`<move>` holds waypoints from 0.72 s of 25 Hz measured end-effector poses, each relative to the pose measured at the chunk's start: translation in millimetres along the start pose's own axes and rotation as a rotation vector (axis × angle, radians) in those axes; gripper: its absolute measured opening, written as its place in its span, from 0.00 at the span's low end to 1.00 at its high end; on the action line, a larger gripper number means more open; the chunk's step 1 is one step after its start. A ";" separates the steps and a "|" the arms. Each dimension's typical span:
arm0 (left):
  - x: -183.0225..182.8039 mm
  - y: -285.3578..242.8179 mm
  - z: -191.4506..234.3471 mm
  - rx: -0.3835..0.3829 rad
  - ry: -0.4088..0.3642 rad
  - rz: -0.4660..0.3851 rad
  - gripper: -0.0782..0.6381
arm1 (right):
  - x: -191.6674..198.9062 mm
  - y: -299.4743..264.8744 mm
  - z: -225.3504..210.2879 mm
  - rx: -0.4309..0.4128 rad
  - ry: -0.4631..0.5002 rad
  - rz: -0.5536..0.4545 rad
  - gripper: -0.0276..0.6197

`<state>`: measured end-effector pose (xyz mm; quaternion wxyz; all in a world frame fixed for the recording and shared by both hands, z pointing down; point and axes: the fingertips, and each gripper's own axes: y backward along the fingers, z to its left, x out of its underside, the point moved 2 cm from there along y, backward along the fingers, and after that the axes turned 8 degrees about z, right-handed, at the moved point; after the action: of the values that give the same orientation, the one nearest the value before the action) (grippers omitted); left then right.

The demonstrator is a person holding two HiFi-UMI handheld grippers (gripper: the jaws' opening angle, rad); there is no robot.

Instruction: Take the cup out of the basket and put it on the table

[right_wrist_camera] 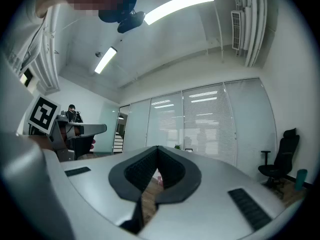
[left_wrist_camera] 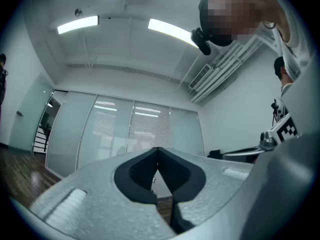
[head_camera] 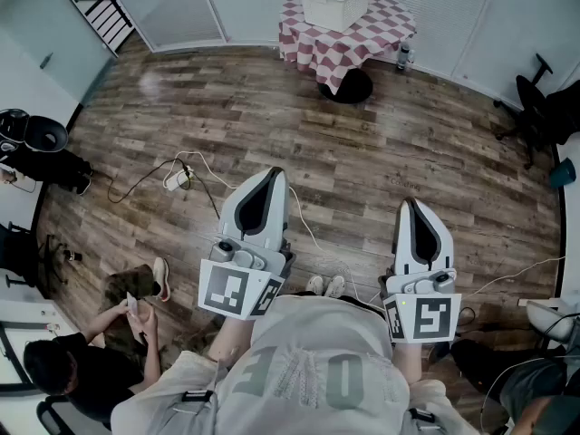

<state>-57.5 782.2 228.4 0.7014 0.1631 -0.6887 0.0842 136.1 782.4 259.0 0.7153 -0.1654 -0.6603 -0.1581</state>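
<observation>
A white basket [head_camera: 335, 1] stands on a small round table with a red-and-white checked cloth [head_camera: 381, 34] at the far end of the room. The cup is hidden from me; I cannot see inside the basket. My left gripper [head_camera: 273, 172] and right gripper [head_camera: 413, 203] are held level in front of the person's body, far from the table. Both have their jaws closed tip to tip with nothing between them, as the left gripper view [left_wrist_camera: 158, 149] and the right gripper view [right_wrist_camera: 158, 148] show. A sliver of the checked cloth shows through the right jaws.
Wood floor lies between me and the table. A white cable and power strip [head_camera: 177, 178] trail across the floor on the left. A seated person [head_camera: 82, 361] is at the lower left, a black office chair [head_camera: 535, 107] at the right, glass partitions behind the table.
</observation>
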 end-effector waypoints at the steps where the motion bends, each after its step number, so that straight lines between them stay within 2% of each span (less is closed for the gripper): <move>1: -0.6 -0.7 -1.3 -0.002 0.000 -0.002 0.12 | 0.2 0.9 -1.3 -0.002 -0.001 0.000 0.06; 9: 4.0 -2.4 -17.4 -0.015 -0.017 0.010 0.12 | 13.7 14.0 -14.2 -0.010 -0.002 0.018 0.06; 15: 2.7 -10.7 -15.9 -0.061 -0.039 0.024 0.12 | 25.4 18.5 -33.9 -0.034 -0.095 0.000 0.06; 18: 4.4 -13.6 -14.3 -0.087 -0.053 0.017 0.12 | 32.6 17.5 -41.7 -0.041 -0.098 -0.004 0.06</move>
<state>-39.3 774.0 231.2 0.6887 0.1290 -0.7113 0.0558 183.6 779.2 288.0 0.6782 -0.1865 -0.6915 -0.1648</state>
